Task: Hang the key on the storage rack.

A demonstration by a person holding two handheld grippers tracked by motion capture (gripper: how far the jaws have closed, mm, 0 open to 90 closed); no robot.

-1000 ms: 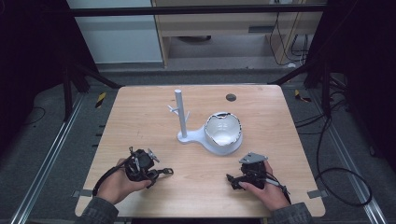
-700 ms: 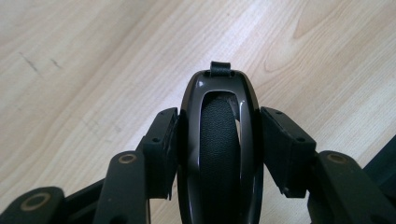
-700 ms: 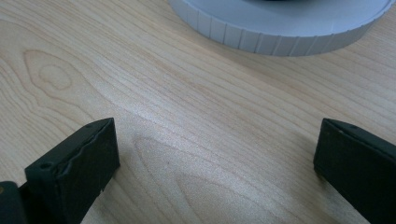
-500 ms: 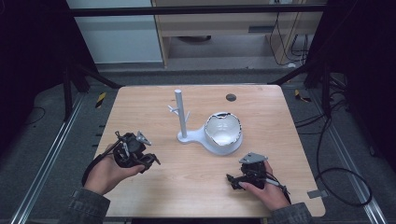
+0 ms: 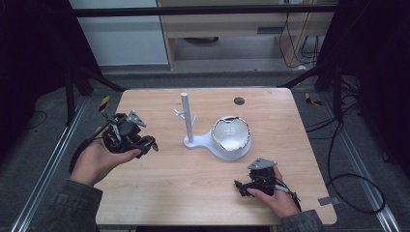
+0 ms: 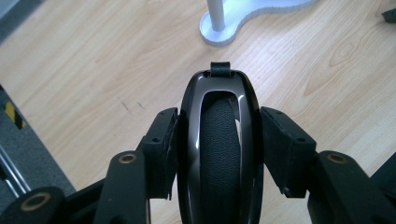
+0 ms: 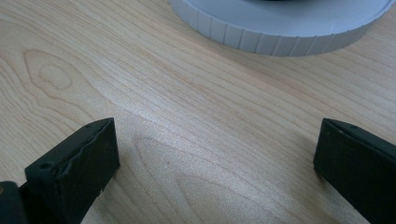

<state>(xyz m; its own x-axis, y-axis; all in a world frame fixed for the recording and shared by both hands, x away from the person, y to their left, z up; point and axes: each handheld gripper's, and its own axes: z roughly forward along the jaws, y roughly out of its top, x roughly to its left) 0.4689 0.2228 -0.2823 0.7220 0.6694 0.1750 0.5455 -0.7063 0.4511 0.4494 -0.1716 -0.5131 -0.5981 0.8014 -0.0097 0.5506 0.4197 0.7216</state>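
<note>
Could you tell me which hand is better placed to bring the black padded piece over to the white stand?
Left. The left tool is already shut on the black padded piece, raised above the table near the white stand. The right tool sits open and empty, low beside the stand's round base.

You have a pale wooden bench (image 5: 193,193) in front of you, its grain running across. Near the middle stands a white stand (image 5: 187,121) — an upright post with short pegs on its side, rising from a flat white base (image 5: 198,141) that widens toward the right edge. On that wider part sits a white bowl-like shell (image 5: 232,134), rim dark and uneven. Close to the far edge, right of centre, a small dark round disc (image 5: 239,101) lies flat on the wood. Off the bench's far left corner, a yellow-and-black striped piece (image 5: 104,103) rests on the grey floor (image 5: 43,145) — beside a metal rail (image 5: 48,169).
</note>
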